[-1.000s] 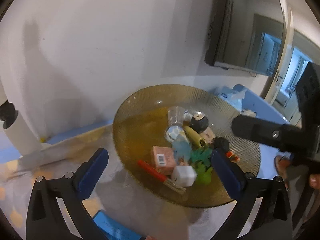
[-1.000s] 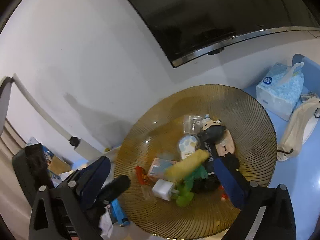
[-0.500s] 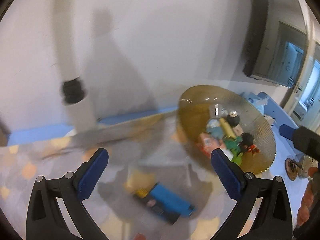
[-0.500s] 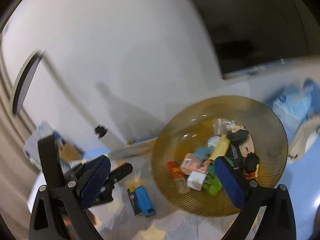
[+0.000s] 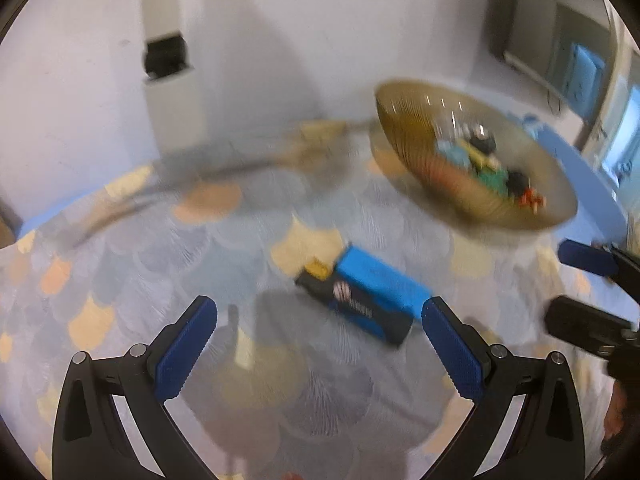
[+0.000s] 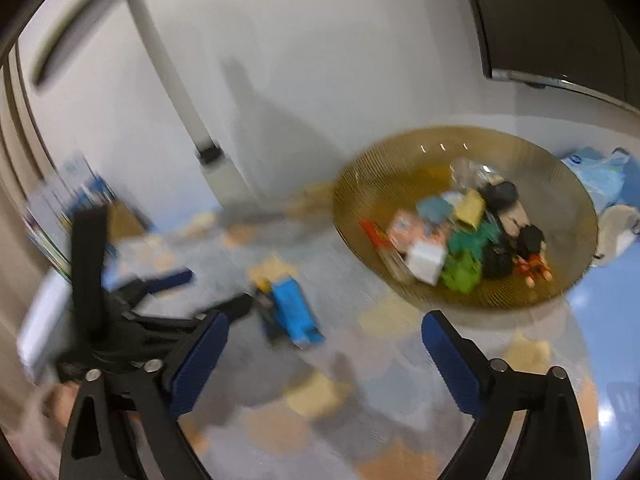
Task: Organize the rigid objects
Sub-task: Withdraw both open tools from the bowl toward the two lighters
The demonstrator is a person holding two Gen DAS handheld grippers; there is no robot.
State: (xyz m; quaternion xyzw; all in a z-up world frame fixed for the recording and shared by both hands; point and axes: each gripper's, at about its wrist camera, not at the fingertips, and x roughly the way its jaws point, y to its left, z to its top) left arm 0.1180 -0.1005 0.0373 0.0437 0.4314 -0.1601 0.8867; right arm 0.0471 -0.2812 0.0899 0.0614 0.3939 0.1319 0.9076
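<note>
A blue and black box [image 5: 368, 296] lies flat on the patterned cloth, just ahead of my left gripper [image 5: 316, 320], which stands open and empty. The amber ribbed bowl [image 5: 404, 128] holds several small objects and sits to the right. In the right wrist view the same box [image 6: 294, 308] lies ahead and slightly left of my right gripper [image 6: 324, 328]. Its jaws are closing a little with nothing between them. The bowl [image 6: 360, 176] with a white cube [image 6: 426, 260] and a green toy [image 6: 464, 268] is at the right. Both views are blurred.
A white post with a black band [image 5: 168, 52] stands against the wall at the back left. A tissue pack [image 6: 592, 176] lies behind the bowl, and a stack of books [image 6: 60, 208] sits far left. A dark screen [image 6: 560, 20] hangs on the wall.
Both views have swung left off the bowl, which now sits at the right. The blue and black box has come into view ahead of both grippers. The right jaws look slightly narrower.
</note>
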